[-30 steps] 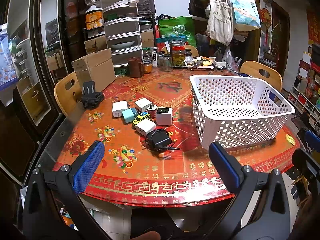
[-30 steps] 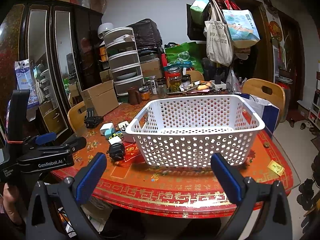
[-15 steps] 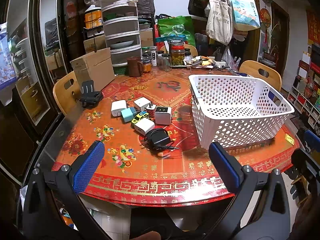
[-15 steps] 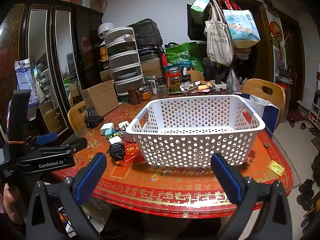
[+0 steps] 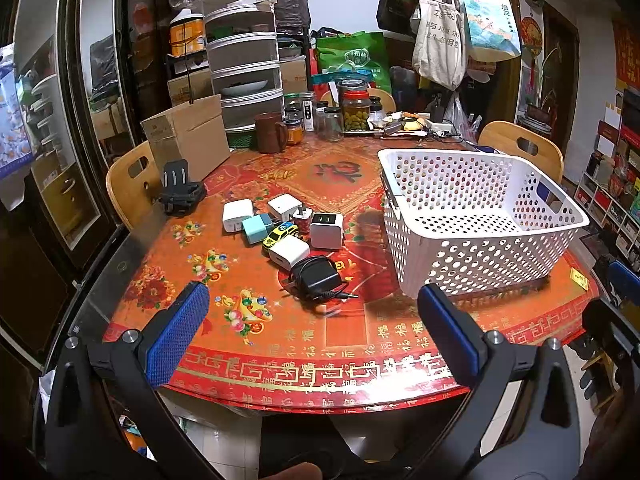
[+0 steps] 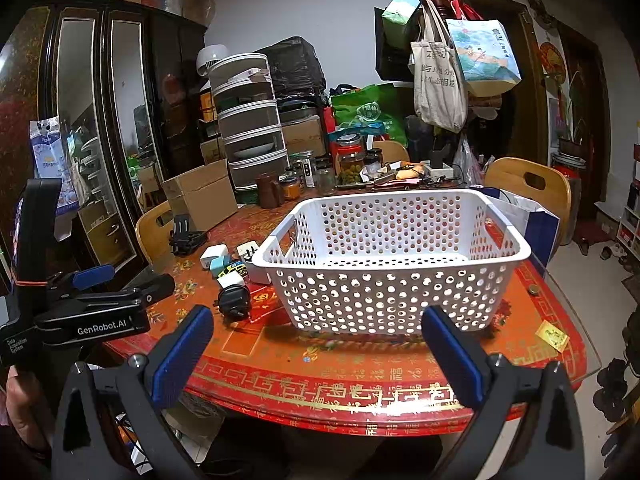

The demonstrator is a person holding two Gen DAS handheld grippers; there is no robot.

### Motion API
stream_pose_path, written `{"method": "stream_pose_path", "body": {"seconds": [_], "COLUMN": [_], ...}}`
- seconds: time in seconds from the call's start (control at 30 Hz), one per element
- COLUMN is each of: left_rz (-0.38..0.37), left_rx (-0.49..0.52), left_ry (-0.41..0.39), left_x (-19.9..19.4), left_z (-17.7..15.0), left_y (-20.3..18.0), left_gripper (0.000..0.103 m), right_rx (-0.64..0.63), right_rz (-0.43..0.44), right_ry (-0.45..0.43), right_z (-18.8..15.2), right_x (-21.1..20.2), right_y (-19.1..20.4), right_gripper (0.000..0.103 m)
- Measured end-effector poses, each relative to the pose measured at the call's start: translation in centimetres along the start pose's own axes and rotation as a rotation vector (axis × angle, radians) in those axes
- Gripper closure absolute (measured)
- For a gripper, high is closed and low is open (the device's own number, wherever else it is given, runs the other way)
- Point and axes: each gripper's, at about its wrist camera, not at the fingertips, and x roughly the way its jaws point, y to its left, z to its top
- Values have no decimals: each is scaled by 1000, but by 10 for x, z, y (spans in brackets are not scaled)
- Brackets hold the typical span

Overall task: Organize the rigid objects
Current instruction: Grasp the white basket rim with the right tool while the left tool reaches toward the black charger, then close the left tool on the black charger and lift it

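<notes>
A white perforated basket (image 5: 480,216) (image 6: 396,280) stands empty on the red round table (image 5: 288,344) (image 6: 360,376). Left of it lies a cluster of small items: white chargers (image 5: 237,216), a teal cube (image 5: 256,229), a yellow toy car (image 5: 280,233) and a black power adapter (image 5: 316,278) (image 6: 236,300) with its cord. My left gripper (image 5: 312,336) hovers open at the table's near edge, short of the adapter. My right gripper (image 6: 316,352) is open in front of the basket's near wall, holding nothing.
A black folded mount (image 5: 180,196) and a cardboard box (image 5: 188,140) sit at the table's left. Jars, a brown mug (image 5: 270,132) and stacked food covers (image 5: 244,56) crowd the far side. Wooden chairs (image 5: 524,148) ring the table. A yellow tag (image 6: 552,336) lies at the right.
The left wrist view has tilted slightly, so the table's objects sit a little lower and closer. The right gripper's view is almost unchanged. Both grippers stay open.
</notes>
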Motion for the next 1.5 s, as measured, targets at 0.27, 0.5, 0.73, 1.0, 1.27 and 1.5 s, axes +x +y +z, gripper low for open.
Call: {"method": "stream_pose_path", "body": {"seconds": [0.27,0.5,0.73,1.0,1.27,1.5], "left_rz": [-39,-46,-79,-82,-89,-63], "left_rx": [-50,-114,-108,-106,-46,-44], "left_ry": [-79,-55,196,260,308,302], "left_x": [12,70,147,194,230,240], "left_z": [-6,0,-20,-28,-19,-20], "left_y": [12,46,56,40,4,3], "left_gripper": [0,0,0,0,0,39], "right_rx": [8,134,219,232,241,238], "right_rz": [-78,-319,-275,-239,-238,-242], "right_ry": [-6,3,172,238,245,244], "right_z": [1,41,57,49,49,48], "right_x": [5,37,102,135,144,146], "right_y": [-15,-114,-194,-198,-199,-199], "right_gripper": [0,0,54,79,80,80]}}
